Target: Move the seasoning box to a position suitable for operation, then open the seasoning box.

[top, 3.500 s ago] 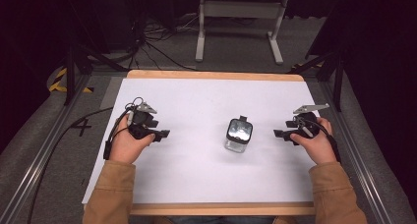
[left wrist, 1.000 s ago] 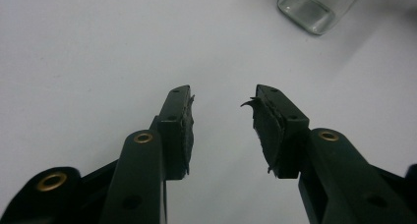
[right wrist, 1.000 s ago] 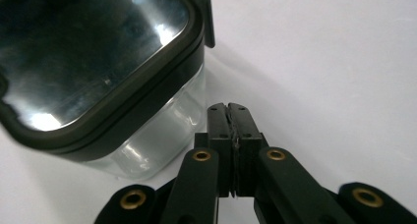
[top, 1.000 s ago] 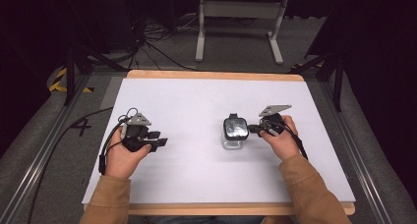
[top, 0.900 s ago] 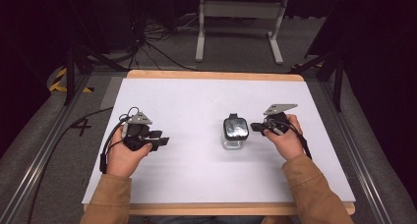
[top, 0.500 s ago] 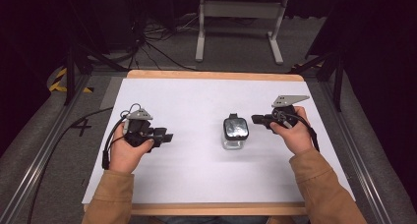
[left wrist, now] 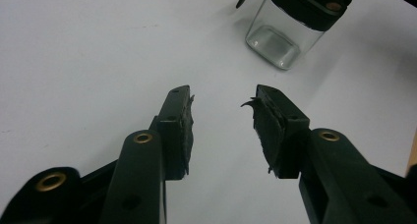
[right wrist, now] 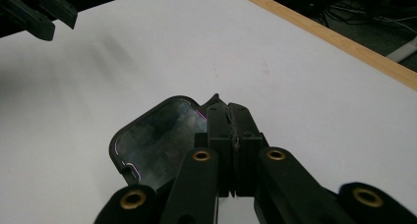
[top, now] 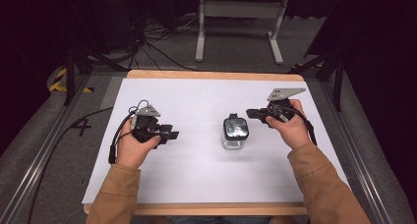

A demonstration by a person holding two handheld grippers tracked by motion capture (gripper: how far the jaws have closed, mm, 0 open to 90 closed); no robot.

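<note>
A person sits at a table covered with a white sheet [top: 196, 180], holding a two-jaw gripper in each hand. Between the two grippers stands a small square glass jar [top: 235, 132] with a black lid; its clear walls look empty.

The right gripper [top: 251, 114] is held just to the right of the jar, its black jaws pointing left toward the lid. The jaws are clenched tight against each other with nothing between them. In the right gripper view the closed tips hang above the near edge of the shiny black lid [right wrist: 152, 135], which lies just below and ahead of them; whether the tips touch the lid cannot be told. A grey three-cornered plate sits on top of this gripper, and its cable runs back along the wrist.

The left gripper [top: 169, 134] is well apart from the jar, on the jar's left side, low over the sheet with its jaws pointing right toward it. Its jaws stand parted with only bare white sheet between them, grasping nothing. In the left gripper view the jar [left wrist: 290, 30] stands ahead of the jaws and a little to their right, upright with the lid on.

Beyond the far wooden edge [top: 211, 75] of the table lies a grey floor with cables
</note>
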